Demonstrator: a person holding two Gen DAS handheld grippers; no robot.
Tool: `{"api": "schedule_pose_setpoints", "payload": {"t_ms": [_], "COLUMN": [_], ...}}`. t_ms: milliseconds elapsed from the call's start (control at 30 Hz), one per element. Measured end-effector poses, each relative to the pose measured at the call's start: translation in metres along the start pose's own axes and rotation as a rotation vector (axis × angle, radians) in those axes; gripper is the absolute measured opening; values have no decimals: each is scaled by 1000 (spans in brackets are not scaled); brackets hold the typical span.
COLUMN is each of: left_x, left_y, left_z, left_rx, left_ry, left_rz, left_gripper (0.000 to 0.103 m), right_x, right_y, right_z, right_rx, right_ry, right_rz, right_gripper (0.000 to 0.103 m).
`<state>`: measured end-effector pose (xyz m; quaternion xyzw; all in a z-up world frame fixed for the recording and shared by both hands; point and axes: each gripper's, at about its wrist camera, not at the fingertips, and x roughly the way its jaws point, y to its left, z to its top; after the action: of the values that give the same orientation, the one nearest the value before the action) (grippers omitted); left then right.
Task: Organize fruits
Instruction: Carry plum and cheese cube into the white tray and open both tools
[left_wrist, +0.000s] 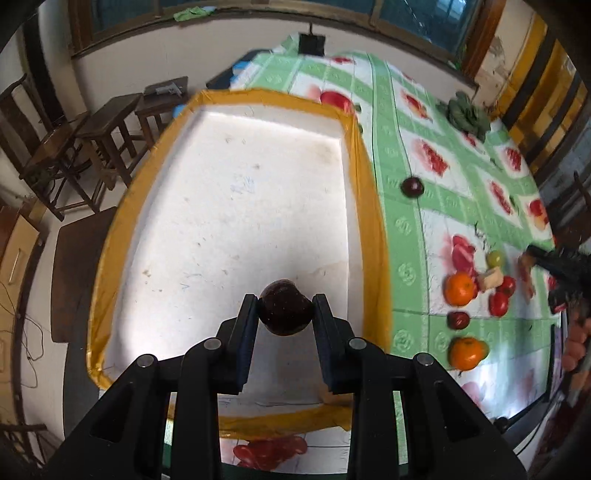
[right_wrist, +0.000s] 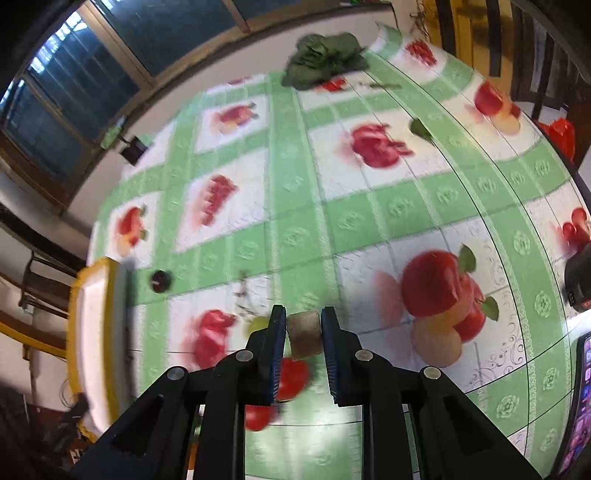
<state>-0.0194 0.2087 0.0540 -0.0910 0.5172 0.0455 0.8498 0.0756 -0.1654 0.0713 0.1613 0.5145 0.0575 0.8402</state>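
Note:
My left gripper (left_wrist: 284, 308) is shut on a dark red plum (left_wrist: 285, 312) and holds it over the white tray with a yellow rim (left_wrist: 369, 192). My right gripper (right_wrist: 303, 334) is shut on a tan cube-shaped piece (right_wrist: 304, 334) above the fruit-print tablecloth; it shows in the left wrist view (left_wrist: 493, 277) too. Loose on the cloth lie two oranges (left_wrist: 460, 288) (left_wrist: 466, 353), red tomatoes (left_wrist: 499, 302), a green fruit (left_wrist: 495, 258), a dark plum (left_wrist: 458, 319) and another dark plum (left_wrist: 412, 187) farther off. Red tomatoes (right_wrist: 291, 378) sit under my right gripper.
Leafy greens (right_wrist: 325, 59) lie at the table's far end. A phone (right_wrist: 580, 402) and a dark device (right_wrist: 578, 280) are at the right edge. Wooden chairs and stools (left_wrist: 92, 140) stand left of the table. The tray also shows in the right wrist view (right_wrist: 96, 332).

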Motion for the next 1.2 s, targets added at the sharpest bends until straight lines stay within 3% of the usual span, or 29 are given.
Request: {"api": "schedule_pose_setpoints", "payload": {"t_ms": [200,400,500,767,933,1200], "left_x": [4,-11,-17,-11,-6,2], "left_y": [-11,2,4,25,32,41], "left_z": [-36,-82,-97,-48,-38,-42], "left_rx": [89,109,124,-38,-29,-65], "left_ry": [105,190,180,48,9,19], "left_rz": [-26,-32,-49,-30,36,52], "left_gripper": [27,27,27,27,27,27], "right_x": [-18,-11,-4,25,55,92], "right_y": [50,109,139,217,255,274], "right_z": [-8,-33,-49,-103,-121,-132], "right_rx": [-87,-203,-258,-415,-548,-652], "right_ry": [-12,58,118,282,297,297], "right_rz": [85,179,238,352,316,232], "right_gripper": [20,20,20,19,19,20]}}
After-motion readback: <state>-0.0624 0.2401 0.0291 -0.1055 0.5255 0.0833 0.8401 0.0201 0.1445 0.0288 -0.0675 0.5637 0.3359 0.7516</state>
